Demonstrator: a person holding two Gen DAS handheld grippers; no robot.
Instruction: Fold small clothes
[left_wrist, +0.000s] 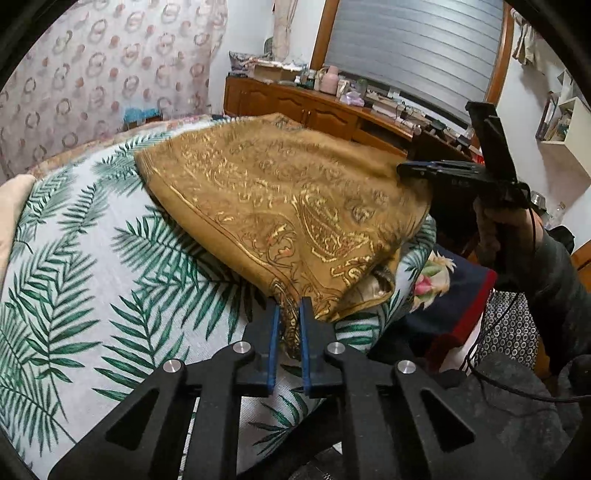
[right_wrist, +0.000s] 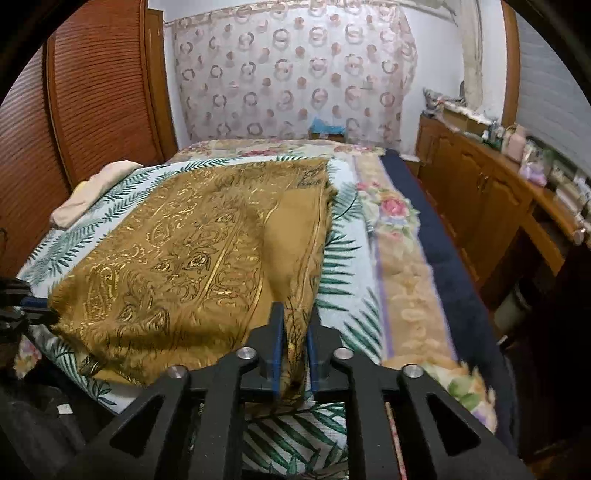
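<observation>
1. left gripper (left_wrist: 287, 317): jaws pressed together on the near left corner of the cloth (left_wrist: 280, 206). the corner is bunched between the blue pads and looks slightly lifted off the bed (left_wrist: 74, 280).
2. cloth: gold patterned piece, lying on the palm-print cover of the bed and reaching away from both grippers toward the curtain (right_wrist: 288, 81). its near edge runs from one gripper to the other; its long axis appears to run away from them.
3. right gripper (right_wrist: 295, 325): jaws pinching the near right corner, a fold of cloth standing between the pads.
4. judgement: both hands are equally near, one at each end of the near edge. the next fold likely carries that edge forward over the far edge.
5. risk: uneven lift would skew the fold.
</observation>
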